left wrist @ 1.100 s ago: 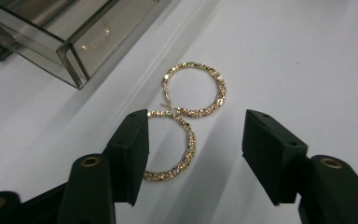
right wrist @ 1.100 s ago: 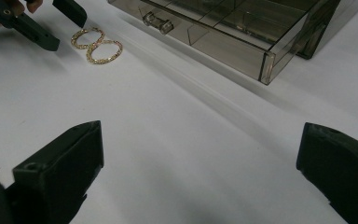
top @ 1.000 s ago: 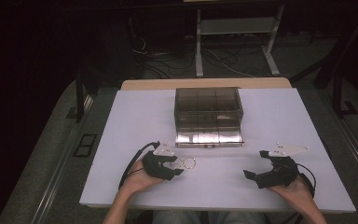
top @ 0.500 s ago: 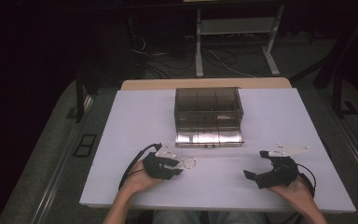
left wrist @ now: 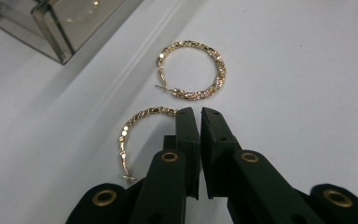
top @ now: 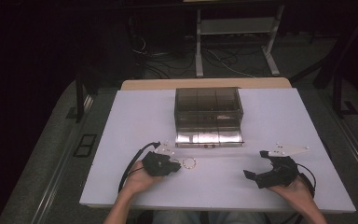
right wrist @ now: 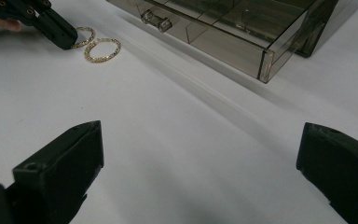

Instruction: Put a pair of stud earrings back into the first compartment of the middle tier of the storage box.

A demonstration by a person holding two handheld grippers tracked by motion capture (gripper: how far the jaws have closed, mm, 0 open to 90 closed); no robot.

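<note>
Closing on a hoop: my left gripper (left wrist: 200,116) has just drawn its jaws nearly together on the nearer gold hoop earring (left wrist: 137,127).

Both twisted, glittering hoops lie on the matte white table (top: 121,140); the second hoop (left wrist: 191,69) sits just beyond, free. My right gripper (right wrist: 200,154) rests low, jaws wide, well apart from the smoky acrylic drawer box (top: 208,116).

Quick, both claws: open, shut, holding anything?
Left claw: has just closed on the nearer gold hoop earring.
Right claw: open, holding nothing.
</note>
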